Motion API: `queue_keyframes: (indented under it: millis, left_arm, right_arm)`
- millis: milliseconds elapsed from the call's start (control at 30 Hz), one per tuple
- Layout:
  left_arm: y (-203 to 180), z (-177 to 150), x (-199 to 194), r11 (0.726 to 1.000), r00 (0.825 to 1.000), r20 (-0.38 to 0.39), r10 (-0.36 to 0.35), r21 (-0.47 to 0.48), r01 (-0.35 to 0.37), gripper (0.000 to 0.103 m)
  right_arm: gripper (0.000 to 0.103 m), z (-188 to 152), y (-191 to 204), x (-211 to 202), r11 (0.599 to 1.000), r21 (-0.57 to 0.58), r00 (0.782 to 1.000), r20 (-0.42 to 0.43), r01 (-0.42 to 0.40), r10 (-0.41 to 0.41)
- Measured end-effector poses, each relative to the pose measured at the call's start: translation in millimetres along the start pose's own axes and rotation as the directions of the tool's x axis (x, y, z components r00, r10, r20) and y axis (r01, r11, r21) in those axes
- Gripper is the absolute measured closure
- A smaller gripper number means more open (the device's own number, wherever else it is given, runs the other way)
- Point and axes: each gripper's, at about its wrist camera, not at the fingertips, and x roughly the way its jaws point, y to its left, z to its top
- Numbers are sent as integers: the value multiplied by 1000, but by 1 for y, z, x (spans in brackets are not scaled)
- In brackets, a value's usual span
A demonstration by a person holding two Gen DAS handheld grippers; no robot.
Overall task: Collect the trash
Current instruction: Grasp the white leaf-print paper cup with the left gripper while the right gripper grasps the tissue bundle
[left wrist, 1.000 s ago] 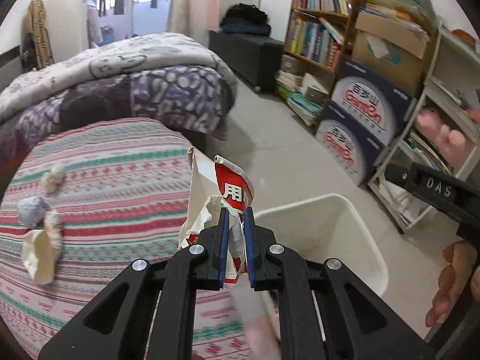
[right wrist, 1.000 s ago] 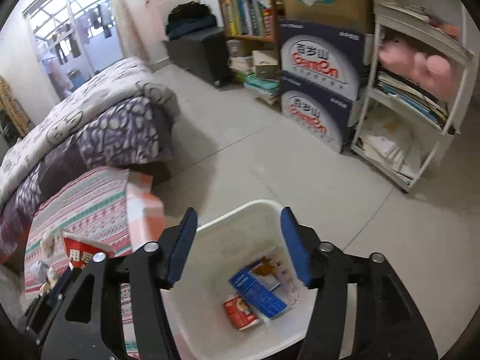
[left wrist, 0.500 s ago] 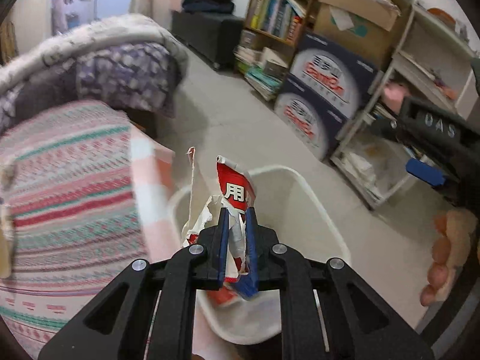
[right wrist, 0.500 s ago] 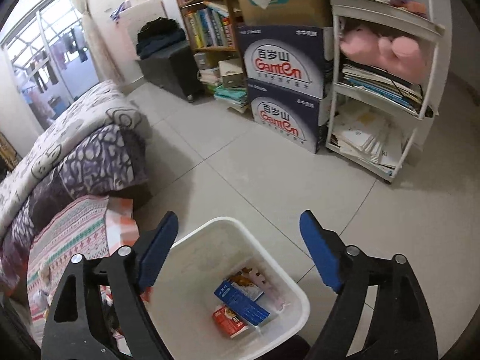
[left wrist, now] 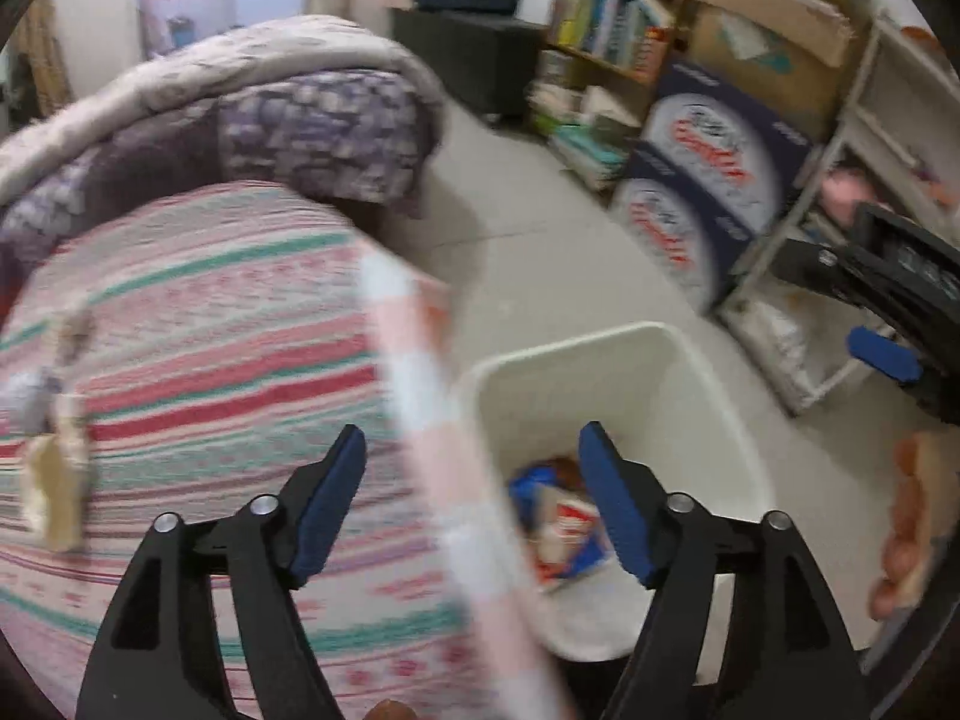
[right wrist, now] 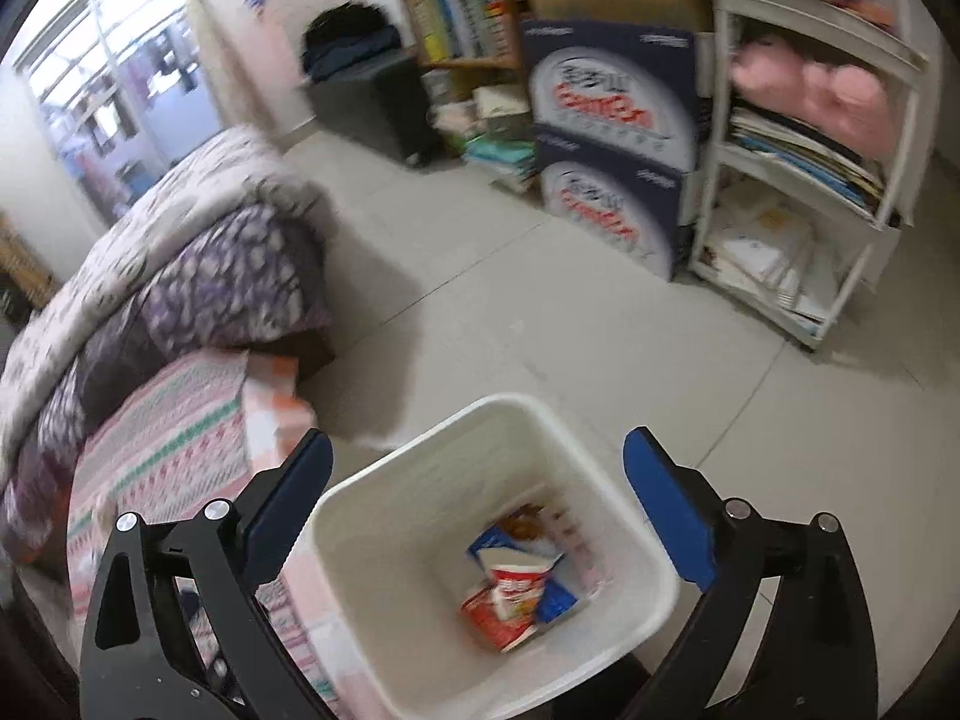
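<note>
A white plastic bin (left wrist: 714,384) (right wrist: 612,462) stands on the floor beside the striped bed cover (left wrist: 198,324) (right wrist: 174,450). In its bottom lie a red and white wrapper (right wrist: 510,594) (left wrist: 564,528) and a blue packet (right wrist: 558,600). My left gripper (left wrist: 474,498) hovers over the bed edge and bin rim, jaws opening, nothing between them. My right gripper (right wrist: 480,516) hangs above the bin, jaws opening wide and empty. Crumpled scraps (left wrist: 51,474) lie on the bed cover at the far left.
A folded purple quilt (left wrist: 312,120) sits at the bed's far end. Printed cartons (right wrist: 606,162), a white shelf rack (right wrist: 810,180) and a bookshelf (left wrist: 606,36) line the far side. A hand (left wrist: 912,516) shows at the right edge. Bare tiled floor (right wrist: 540,324) lies between.
The left jaws spread apart and the red and white wrapper dropped from them into the bin. The right jaws widened further above the bin.
</note>
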Motion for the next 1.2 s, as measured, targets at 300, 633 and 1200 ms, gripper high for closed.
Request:
queue_keyframes:
  millis: [300,633,1200]
  left_arm:
    - [113,0,-8,945,943,-90,322,-37,-326,16]
    - [276,-40,-34,652,929,-244,279,-662,-370,14]
    - [328,-57,-13,489,981,-188,56,-851,-191,32]
  right_arm:
    - [7,-30,78,9,984,-150,993,-88,-94,81]
    - [7,-59,141,20,959,-249,985,-140,-132,99]
    - [7,-94,196,41,916,-356,967,-231,-186,107]
